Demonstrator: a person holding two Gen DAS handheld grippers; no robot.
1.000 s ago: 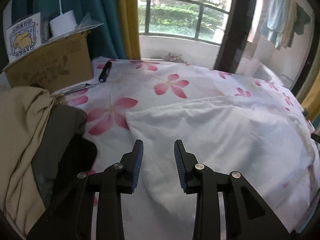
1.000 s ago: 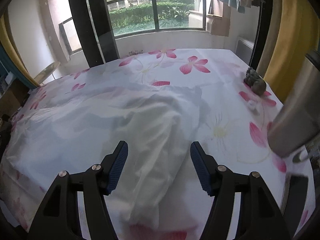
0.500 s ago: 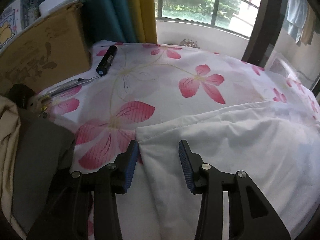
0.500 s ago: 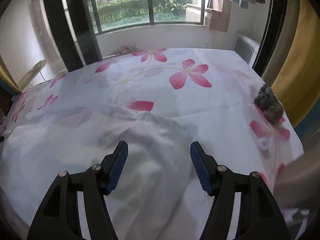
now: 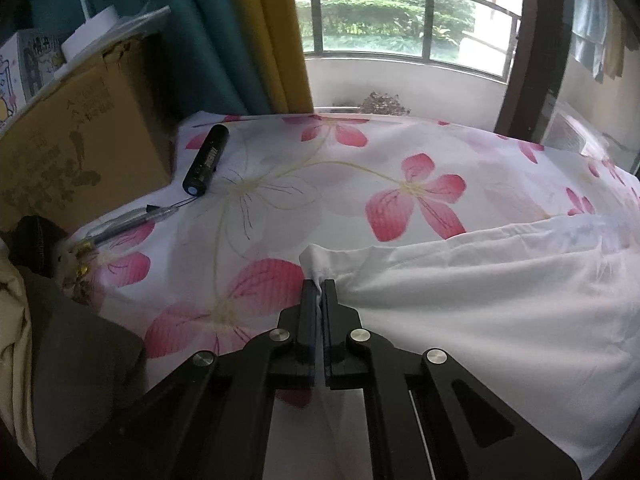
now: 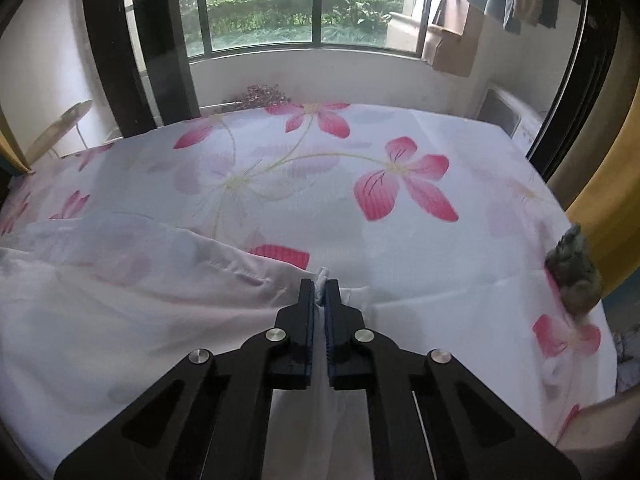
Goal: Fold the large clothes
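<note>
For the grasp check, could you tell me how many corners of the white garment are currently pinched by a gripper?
2. The left gripper pinches the white garment at one far corner, the right gripper pinches the other. Other corners are hidden.

A white garment point(image 5: 500, 320) lies on a white bedsheet point(image 5: 320, 184) printed with pink flowers. Black claws with blue pads, left claw point(image 5: 319, 286) and right claw point(image 6: 319, 285). Teal and mustard-yellow curtains point(image 5: 248, 32), a brown cardboard box point(image 5: 80, 136), a black flashlight point(image 5: 206, 160).
</note>
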